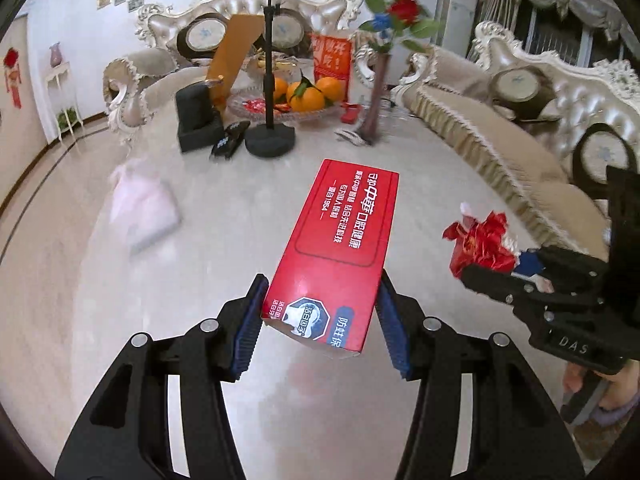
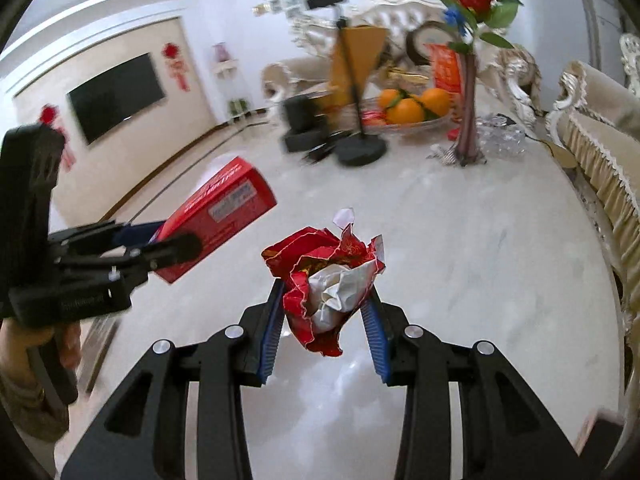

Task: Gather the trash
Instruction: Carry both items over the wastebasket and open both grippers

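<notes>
Above a glossy marble table, the left gripper clamps its ribbed blue pads on a smooth red carton, long and rectangular. Beside it, the right gripper pinches a crumpled red foil wrapper with white lining. A glass fruit bowl stands beyond.

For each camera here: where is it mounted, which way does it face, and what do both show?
Left wrist: on left gripper, facing down across the table; its fingers clamp a red box.
Right wrist: on right gripper, same heading; clamps a crumpled wrapper; a hand shows.
Shared: oranges, vase, each other's gripper.
</notes>
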`<state>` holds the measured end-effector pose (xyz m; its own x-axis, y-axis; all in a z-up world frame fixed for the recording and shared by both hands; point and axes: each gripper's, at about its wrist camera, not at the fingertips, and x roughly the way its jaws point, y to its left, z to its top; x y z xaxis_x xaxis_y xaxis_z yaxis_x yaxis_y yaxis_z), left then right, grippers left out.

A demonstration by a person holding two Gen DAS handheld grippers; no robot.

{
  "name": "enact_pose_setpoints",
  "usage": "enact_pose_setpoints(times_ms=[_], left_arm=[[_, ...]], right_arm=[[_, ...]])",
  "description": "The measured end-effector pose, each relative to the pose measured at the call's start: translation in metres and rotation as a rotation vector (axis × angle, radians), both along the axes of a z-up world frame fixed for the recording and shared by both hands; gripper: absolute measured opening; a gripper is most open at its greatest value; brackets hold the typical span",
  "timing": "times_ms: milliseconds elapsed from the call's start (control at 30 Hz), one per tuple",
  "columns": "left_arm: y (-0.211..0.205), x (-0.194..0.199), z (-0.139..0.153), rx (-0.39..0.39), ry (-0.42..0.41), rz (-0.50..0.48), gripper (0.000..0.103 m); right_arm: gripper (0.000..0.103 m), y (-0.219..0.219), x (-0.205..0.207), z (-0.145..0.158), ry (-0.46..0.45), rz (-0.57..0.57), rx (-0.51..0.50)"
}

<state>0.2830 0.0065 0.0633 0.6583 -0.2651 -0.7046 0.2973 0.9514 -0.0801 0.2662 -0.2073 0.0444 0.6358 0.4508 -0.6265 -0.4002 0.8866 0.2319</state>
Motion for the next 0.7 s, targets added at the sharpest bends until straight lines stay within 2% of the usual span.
enact_pose_setpoints(times_ms=[133,200,267,333,400,467,533,600,700], left_arm=[[0.004,-0.106,-0.012,0.033,-0.019,-0.042,0.053],[0.005,-0.157,-0.025,0.036,-0.017,-0.058,0.053],[0.005,-0.193,-0.043,0.018,0.015,-0.064,0.053],[0.005,-0.224,-0.072,0.009,0.065,-0.046,0.053],[0.006,-0.242,-0.099,-0.002,0.131,-0.039,0.053],[0.001,-0.252,-0.143,-0.023,0.248,-0.053,0.053],[-0.004,-0.256,-0.181,-0.027,0.342,-0.051,0.053],[-0.009,-0.254,-0.205,-0.013,0.386,-0.058,0.053],[-0.014,-0.249,-0.23,0.014,0.424,-0.069,0.053]], right_arm=[[0.036,-0.003,-0.097,-0.012,0.005,0.085,0.021],[0.036,-0.006,-0.131,-0.022,0.031,0.107,0.037],[0.036,-0.009,-0.164,-0.037,0.067,0.128,0.055],[0.036,-0.01,-0.193,-0.059,0.111,0.133,0.014],[0.036,-0.01,-0.201,-0.081,0.182,0.131,-0.017],[0.036,-0.008,-0.197,-0.116,0.286,0.125,-0.035],[0.036,-0.003,-0.189,-0.143,0.35,0.125,-0.066],[0.036,0.006,-0.173,-0.174,0.422,0.127,-0.103],[0.036,0.023,-0.152,-0.207,0.48,0.14,-0.166]])
